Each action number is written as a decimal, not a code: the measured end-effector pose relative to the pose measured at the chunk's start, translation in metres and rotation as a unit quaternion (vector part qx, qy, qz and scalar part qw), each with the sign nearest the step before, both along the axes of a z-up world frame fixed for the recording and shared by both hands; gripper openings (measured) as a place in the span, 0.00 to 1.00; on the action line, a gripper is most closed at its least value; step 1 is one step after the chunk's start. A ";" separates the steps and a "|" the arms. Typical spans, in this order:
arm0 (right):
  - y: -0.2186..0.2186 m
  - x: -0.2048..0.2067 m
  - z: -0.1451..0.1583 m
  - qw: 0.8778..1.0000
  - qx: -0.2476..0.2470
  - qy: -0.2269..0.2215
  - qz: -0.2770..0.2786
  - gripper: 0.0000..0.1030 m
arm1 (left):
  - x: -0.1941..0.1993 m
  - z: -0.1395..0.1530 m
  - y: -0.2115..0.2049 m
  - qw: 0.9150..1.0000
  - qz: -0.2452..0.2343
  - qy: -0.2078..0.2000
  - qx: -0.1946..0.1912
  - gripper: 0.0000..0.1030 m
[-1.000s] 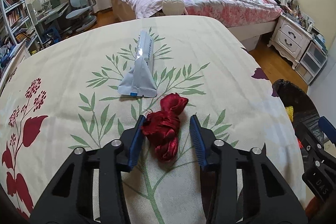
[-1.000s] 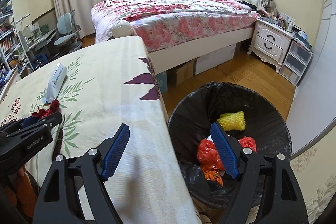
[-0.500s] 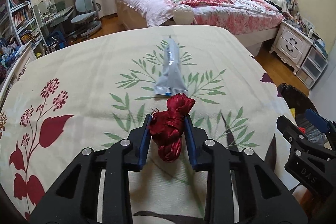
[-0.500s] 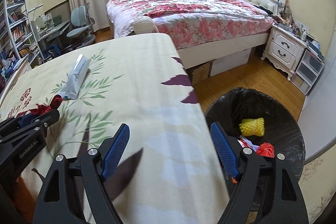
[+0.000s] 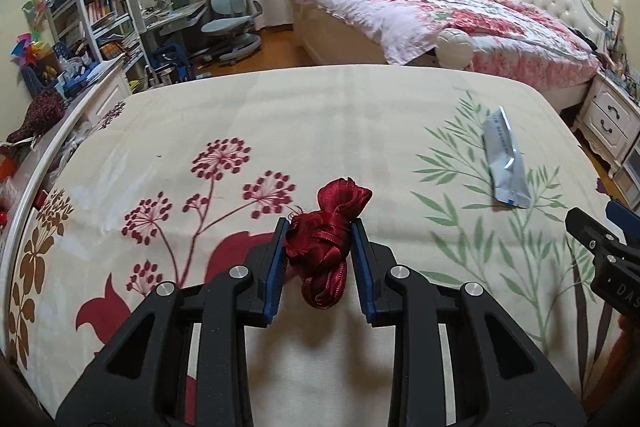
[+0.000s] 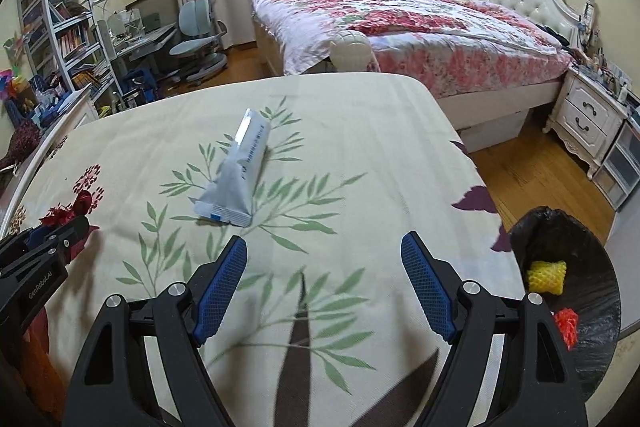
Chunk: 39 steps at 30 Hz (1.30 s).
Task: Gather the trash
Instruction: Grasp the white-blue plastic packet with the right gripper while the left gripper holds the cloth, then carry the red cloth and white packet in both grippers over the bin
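Red ribbon bundle (image 5: pixel 326 247) sides hidden by left gripper (image 5: pixel 319 251) jaws

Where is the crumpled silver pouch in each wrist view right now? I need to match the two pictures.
Left wrist: the silver pouch lies at the right, on the green leaf print, far right of the left gripper and its red ribbon bundle.
Right wrist: centre-left, ahead of the open right gripper.
Shared landmark: the round white bedpost knob.

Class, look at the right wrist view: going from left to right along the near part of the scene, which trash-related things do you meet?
Left gripper holding the red ribbon bundle → silver packet → right gripper → black-lined trash bin with yellow foam net.
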State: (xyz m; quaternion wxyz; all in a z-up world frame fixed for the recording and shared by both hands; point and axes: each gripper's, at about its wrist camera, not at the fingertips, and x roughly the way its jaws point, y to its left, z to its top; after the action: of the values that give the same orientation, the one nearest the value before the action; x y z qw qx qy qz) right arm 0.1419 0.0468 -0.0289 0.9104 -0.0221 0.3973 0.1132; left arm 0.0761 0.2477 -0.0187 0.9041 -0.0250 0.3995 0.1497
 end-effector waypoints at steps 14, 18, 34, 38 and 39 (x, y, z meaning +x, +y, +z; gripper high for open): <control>0.052 0.051 -0.015 0.999 -0.007 0.027 0.019 0.67 | 0.000 -0.010 0.054 0.999 0.046 0.005 -0.008 0.29; 0.057 0.054 -0.023 0.999 -0.014 0.041 0.020 0.53 | 0.002 -0.013 0.059 0.999 0.049 0.008 -0.015 0.29; 0.029 0.005 -0.017 0.999 -0.008 0.037 0.036 0.34 | -0.009 -0.010 0.034 0.999 0.030 0.001 -0.031 0.29; 0.018 -0.009 -0.016 0.999 -0.010 0.036 0.037 0.34 | -0.013 -0.007 0.018 0.999 0.019 -0.001 -0.035 0.29; 0.014 -0.012 -0.016 0.999 -0.010 0.036 0.036 0.34 | -0.015 -0.007 0.014 0.999 0.015 -0.002 -0.036 0.29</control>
State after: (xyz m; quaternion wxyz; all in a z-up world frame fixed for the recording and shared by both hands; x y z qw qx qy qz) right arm 0.1295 0.0607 -0.0448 0.8907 -0.0417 0.4296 0.1425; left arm 0.0612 0.2614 -0.0257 0.9010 -0.0634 0.4025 0.1489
